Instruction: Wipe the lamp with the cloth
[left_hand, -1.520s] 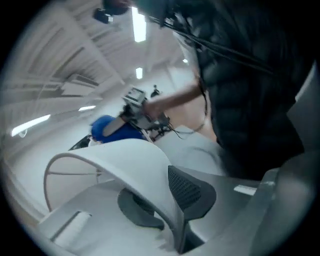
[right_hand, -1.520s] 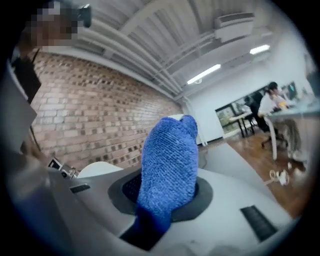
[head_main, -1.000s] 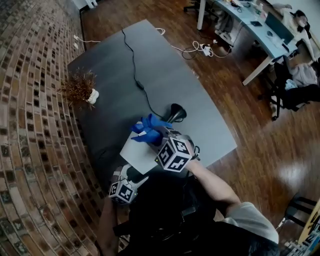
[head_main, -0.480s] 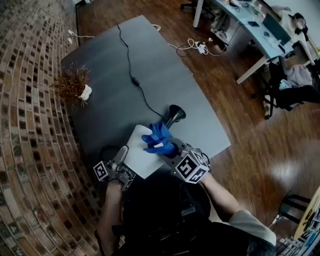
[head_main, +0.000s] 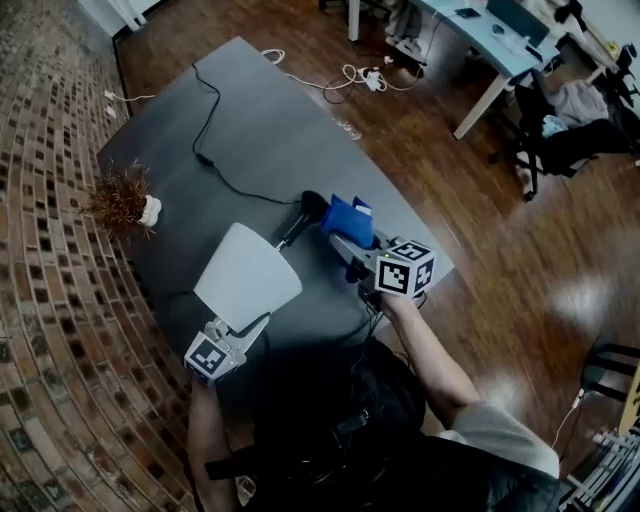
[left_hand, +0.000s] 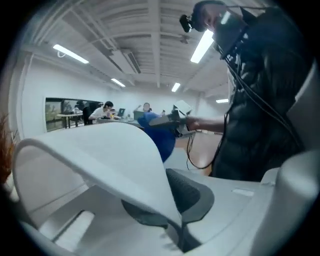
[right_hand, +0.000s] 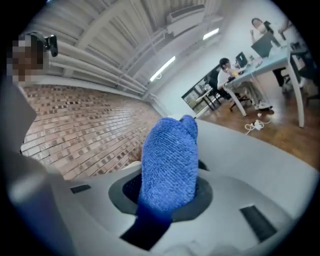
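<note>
Cloth (head_main: 347, 215) swung clear — left gripper's (head_main: 252, 326) jaws just closed on lampshade (head_main: 245, 275) rim.

In the head view the shade (head_main: 247, 277) hides the top of the stem (head_main: 292, 228) and the tips of the left gripper (head_main: 258, 322), whose jaws have just been closing on the shade's rim. The cloth (right_hand: 170, 160) covers the right gripper's (right_hand: 167, 195) pads. The left gripper view's edge cuts off the shade. The people (right_hand: 225, 70) at the far desks are too small to tell apart.

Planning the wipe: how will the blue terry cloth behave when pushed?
The blue terry cloth looks soft and likely crumples; clamped in the right gripper, its folded wad stands up, so probably light. Its looped pile should drag, not slip.
</note>
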